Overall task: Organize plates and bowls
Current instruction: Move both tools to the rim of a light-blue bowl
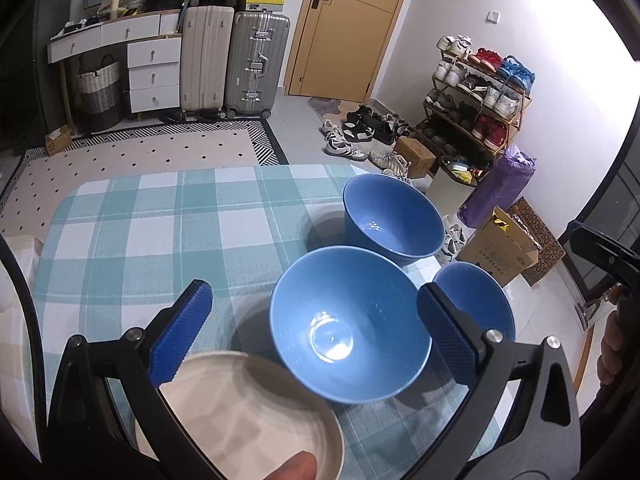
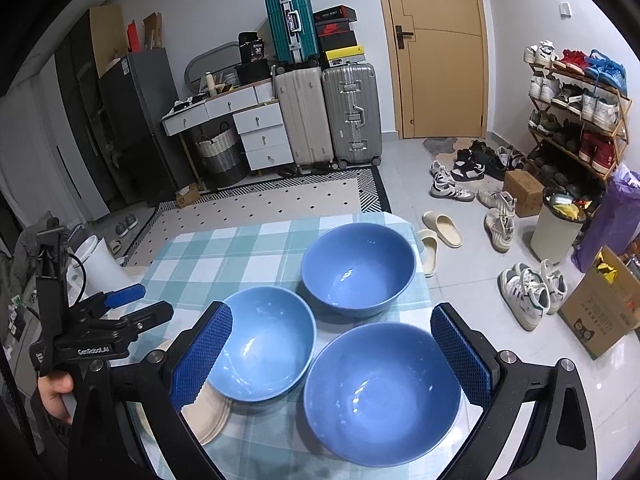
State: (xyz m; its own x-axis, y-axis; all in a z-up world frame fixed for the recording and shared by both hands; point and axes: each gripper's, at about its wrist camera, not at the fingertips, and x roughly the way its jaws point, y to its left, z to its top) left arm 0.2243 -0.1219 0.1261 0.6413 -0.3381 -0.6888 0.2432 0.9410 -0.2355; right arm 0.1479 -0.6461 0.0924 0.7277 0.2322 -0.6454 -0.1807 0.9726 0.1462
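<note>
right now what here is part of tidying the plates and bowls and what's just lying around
Part of the job:
- three blue bowls: far, left, near
- cream plates at the table's near left
- checked table they sit on

Lying about:
- suitcases
- shoe rack
- loose shoes on the floor
- cardboard box
- drawers

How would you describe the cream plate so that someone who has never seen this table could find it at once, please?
Start at the table with the green-and-white checked cloth, where three blue bowls stand in a cluster. At the near edge, beside the nearest bowl and under the left gripper, lies the cream plate. It is the only flat, pale dish; its neighbours are deep and blue.
</note>
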